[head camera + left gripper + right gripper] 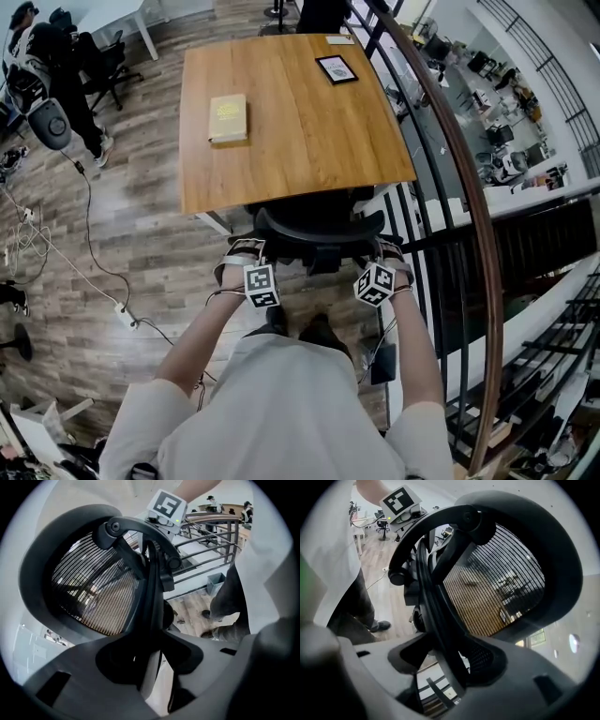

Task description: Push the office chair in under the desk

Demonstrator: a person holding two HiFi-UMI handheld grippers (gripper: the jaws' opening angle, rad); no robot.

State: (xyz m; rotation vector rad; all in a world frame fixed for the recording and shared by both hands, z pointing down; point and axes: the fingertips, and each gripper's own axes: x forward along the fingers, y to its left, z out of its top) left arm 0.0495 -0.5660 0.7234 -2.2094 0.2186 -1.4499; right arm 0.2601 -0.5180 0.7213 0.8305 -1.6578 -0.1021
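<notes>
The black office chair stands with its seat under the near edge of the wooden desk; only its curved backrest top shows in the head view. My left gripper is at the backrest's left end and my right gripper at its right end. In the left gripper view the mesh backrest fills the frame, and its rim runs between the jaws of the left gripper with dark gaps on both sides. The right gripper straddles the rim of the mesh backrest the same way, with its jaws wide.
A yellowish book and a small framed card lie on the desk. A dark railing with a wooden handrail runs close along the right. Cables and a power strip lie on the floor at left. A person stands far left.
</notes>
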